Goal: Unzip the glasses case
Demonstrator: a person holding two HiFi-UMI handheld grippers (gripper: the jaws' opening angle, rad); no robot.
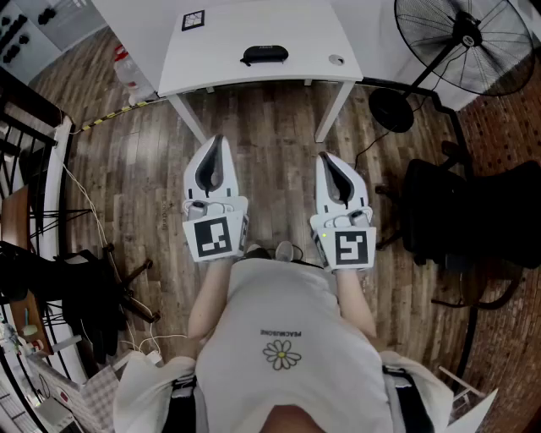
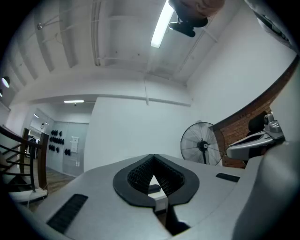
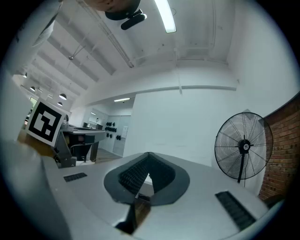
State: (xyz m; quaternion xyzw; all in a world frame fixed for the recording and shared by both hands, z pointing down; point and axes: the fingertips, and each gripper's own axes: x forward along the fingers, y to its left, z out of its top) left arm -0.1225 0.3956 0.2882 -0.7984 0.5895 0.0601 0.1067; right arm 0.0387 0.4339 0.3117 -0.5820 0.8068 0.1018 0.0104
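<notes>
I hold my left gripper (image 1: 217, 142) out in front of my chest, over the wooden floor (image 1: 270, 127). It points forward toward the white table (image 1: 254, 34), with its nose tipped a little upward. Its fingers (image 2: 137, 174) meet at the tips and have nothing between them; there is only a small hollow behind the tips where the ribbed pads curve apart. The black glasses case (image 1: 264, 55) lies ahead of me on the table near the front edge, on a line that runs between my two grippers and well apart from both. A square marker card (image 1: 193, 20) sits farther back on the table to the left of the case, and a small round grey thing (image 1: 336, 60) sits to its right. I carry my right gripper (image 1: 326, 159) level with the left one and parallel to it, a little apart, aimed the same way with a slight upward tilt. Its fingers (image 3: 133, 173) are closed tip to tip and empty as well. Beyond it on the right, a black pedestal fan (image 1: 465, 42) stands beside the table, and a black chair (image 1: 461, 220) is nearer to me.
</notes>
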